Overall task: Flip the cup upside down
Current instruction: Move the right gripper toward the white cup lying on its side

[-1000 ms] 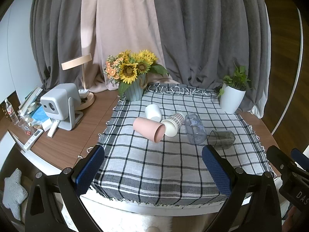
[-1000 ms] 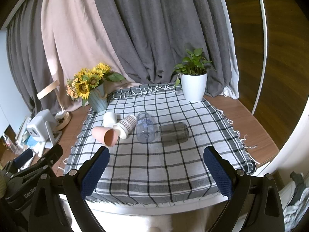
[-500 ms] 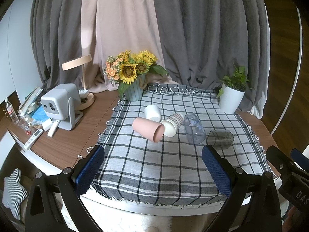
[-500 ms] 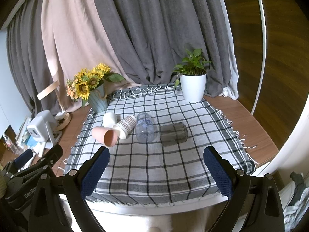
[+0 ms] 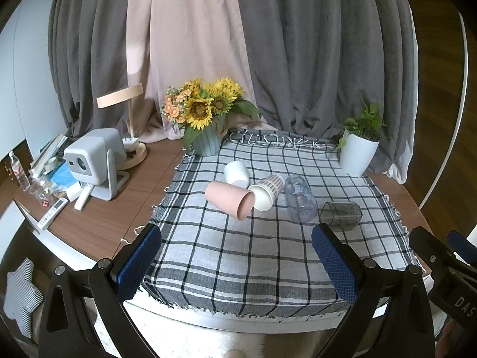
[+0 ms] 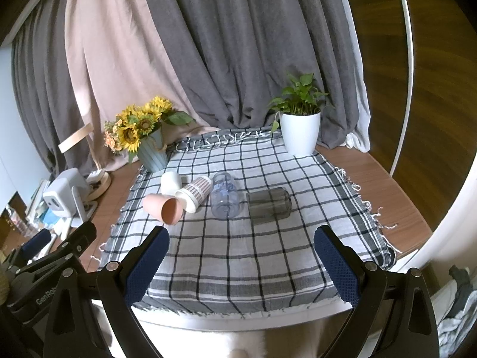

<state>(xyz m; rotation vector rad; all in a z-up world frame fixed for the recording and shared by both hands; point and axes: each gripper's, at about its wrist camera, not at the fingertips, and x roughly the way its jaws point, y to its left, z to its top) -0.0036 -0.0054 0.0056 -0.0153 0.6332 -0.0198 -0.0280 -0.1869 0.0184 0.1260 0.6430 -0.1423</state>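
Several cups lie on a checked cloth (image 5: 238,253). A pink cup (image 5: 229,198) lies on its side, next to a patterned paper cup (image 5: 266,191) on its side. A white cup (image 5: 237,173) stands mouth down behind them. A clear cup (image 5: 299,200) and a dark glass (image 5: 341,214) lie on their sides to the right. They also show in the right wrist view: pink cup (image 6: 162,207), paper cup (image 6: 193,192), white cup (image 6: 170,182), clear cup (image 6: 225,198), dark glass (image 6: 268,204). My left gripper (image 5: 237,262) and right gripper (image 6: 241,264) are open and empty, above the table's near edge.
A sunflower vase (image 5: 207,143) stands at the cloth's back left, a white potted plant (image 5: 357,152) at its back right. A projector (image 5: 94,155), a lamp (image 5: 128,125) and a remote (image 5: 53,216) sit on the wood table at left. Curtains hang behind.
Both views have shifted very slightly; the cups have not moved. Both grippers stay open.
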